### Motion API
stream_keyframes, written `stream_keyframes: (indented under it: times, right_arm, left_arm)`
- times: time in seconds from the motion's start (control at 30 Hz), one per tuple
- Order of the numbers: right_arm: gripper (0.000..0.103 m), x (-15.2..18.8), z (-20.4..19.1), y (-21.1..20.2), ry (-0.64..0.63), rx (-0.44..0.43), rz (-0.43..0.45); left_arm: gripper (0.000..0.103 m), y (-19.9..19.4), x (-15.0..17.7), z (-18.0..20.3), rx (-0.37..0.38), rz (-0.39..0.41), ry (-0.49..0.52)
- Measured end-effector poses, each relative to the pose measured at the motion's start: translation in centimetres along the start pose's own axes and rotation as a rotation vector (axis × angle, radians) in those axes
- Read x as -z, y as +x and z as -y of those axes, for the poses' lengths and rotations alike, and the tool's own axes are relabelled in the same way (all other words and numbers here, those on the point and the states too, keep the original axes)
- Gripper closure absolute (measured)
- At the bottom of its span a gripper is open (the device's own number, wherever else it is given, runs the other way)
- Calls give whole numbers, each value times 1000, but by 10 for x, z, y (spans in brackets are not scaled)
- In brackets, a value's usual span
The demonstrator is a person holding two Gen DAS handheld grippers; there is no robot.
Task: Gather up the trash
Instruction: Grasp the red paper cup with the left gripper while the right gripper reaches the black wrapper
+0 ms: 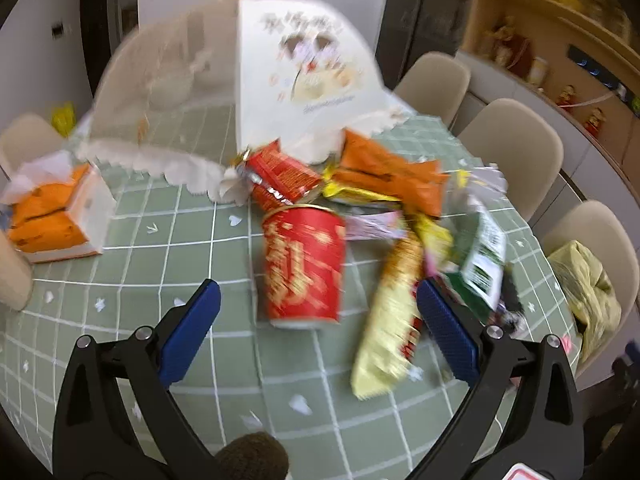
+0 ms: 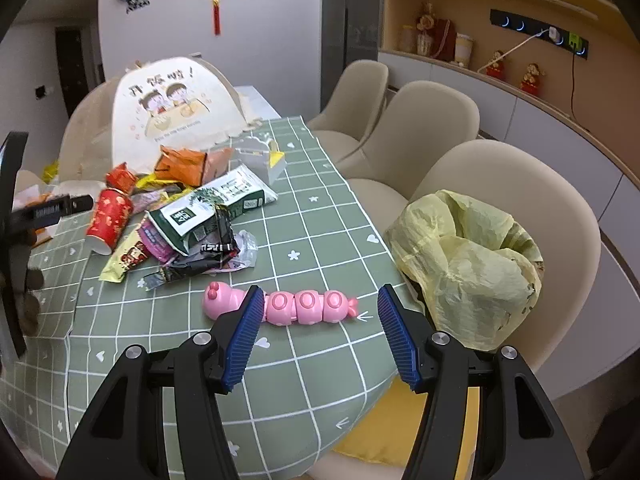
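On checked green tablecloth [image 2: 320,216]: cylindrical red can [image 1: 304,266], crinkled wrappers [image 2: 192,240]; left tongs [image 1: 318,308], right tongs [image 2: 320,334] both released.

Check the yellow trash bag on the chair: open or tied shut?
Open. In the right wrist view the yellow bag sits on the chair with its mouth spread wide and loose, no knot visible. Contents cannot be told.
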State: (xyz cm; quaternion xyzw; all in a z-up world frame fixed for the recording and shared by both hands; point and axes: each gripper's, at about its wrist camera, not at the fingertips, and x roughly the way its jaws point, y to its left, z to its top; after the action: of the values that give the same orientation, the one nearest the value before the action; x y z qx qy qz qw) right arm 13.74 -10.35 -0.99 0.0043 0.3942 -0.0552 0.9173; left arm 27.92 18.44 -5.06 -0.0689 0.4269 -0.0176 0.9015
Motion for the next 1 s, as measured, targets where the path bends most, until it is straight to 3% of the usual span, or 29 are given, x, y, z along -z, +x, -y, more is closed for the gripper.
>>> stream_keyframes:
  times: [0.07, 0.13, 0.37, 0.43, 0.53, 0.7, 0.8, 1.0]
  right_arm:
    - [47, -1, -5, 3, -2, 17, -10]
    - [47, -1, -10, 4, -10, 33, -23]
    - [47, -13, -18, 1, -46, 31, -27]
    - [47, -21, -20, 4, -60, 11, -20]
    - [47, -31, -25, 18, -68, -49, -24]
    - [47, -45, -50, 62, -119, -210, -89]
    - [50, -51, -65, 88, -160, -241, -120]
    - [53, -53, -72, 134, -189, -299, -207]
  left_arm:
    - [12, 19, -14, -15, 52, -50, -40]
    - [21, 37, -23, -19, 82, -90, -32]
    - [33, 68, -28, -18, 93, -179, -42]
    - [46, 65, -26, -19, 98, -177, -36]
    - [49, 50, -13, -13, 120, -167, -22]
    - [50, 18, 14, -15, 189, -173, -26]
    - [50, -2, 28, -18, 215, -165, -74]
    - [50, -29, 45, -11, 171, -128, -74]
